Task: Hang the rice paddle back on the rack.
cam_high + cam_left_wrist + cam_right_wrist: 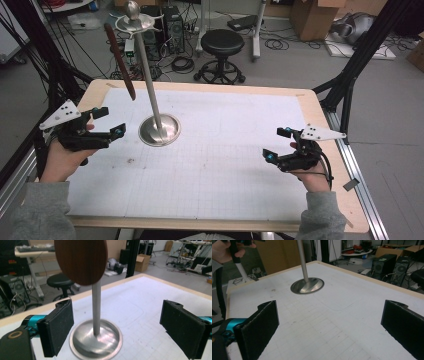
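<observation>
The left gripper point(107, 121) hangs spread at the table's point(310, 102) left edge, just beside the stand point(159, 129), left of centre. The stand looks heavy, stiff and slick, and top-heavy with its wooden paddle point(120, 61); take the pole point(96, 307) low. The right gripper point(278, 143) hovers spread, well apart.
</observation>
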Demonstrator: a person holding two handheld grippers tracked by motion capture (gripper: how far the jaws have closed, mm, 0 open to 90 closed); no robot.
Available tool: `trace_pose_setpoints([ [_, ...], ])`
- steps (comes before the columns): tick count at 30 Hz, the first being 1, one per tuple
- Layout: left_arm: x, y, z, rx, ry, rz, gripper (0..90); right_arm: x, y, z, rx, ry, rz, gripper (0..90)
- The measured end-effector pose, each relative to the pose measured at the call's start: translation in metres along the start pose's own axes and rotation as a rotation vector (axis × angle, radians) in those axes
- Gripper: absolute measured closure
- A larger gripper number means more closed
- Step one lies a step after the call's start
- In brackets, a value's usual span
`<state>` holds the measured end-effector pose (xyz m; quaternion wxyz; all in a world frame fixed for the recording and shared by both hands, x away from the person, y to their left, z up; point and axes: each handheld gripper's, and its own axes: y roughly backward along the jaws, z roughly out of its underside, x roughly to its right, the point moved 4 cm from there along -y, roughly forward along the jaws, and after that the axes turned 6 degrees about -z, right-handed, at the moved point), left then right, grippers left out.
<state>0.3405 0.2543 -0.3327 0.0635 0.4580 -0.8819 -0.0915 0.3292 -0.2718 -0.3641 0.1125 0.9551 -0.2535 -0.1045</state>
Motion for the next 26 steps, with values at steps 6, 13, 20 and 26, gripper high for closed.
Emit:
trace_pose_setpoints([
  [6,-0.002,0.006,0.007,0.0,-0.005,-0.033,12.4,0.003,0.009,-0.002,0.034,0.0,0.024,0.1],
  [13,-0.007,0.014,0.006,0.009,-0.002,-0.047,12.4,0.011,0.023,-0.002,0.067,-0.011,0.068,0.1],
  [20,-0.008,0.016,0.007,0.007,-0.021,-0.069,12.4,0.019,0.038,0.002,0.09,-0.025,0.134,0.1],
  [26,-0.01,0.016,0.008,0.009,-0.009,-0.074,12.4,0.023,0.045,0.005,0.105,-0.037,0.152,0.1],
])
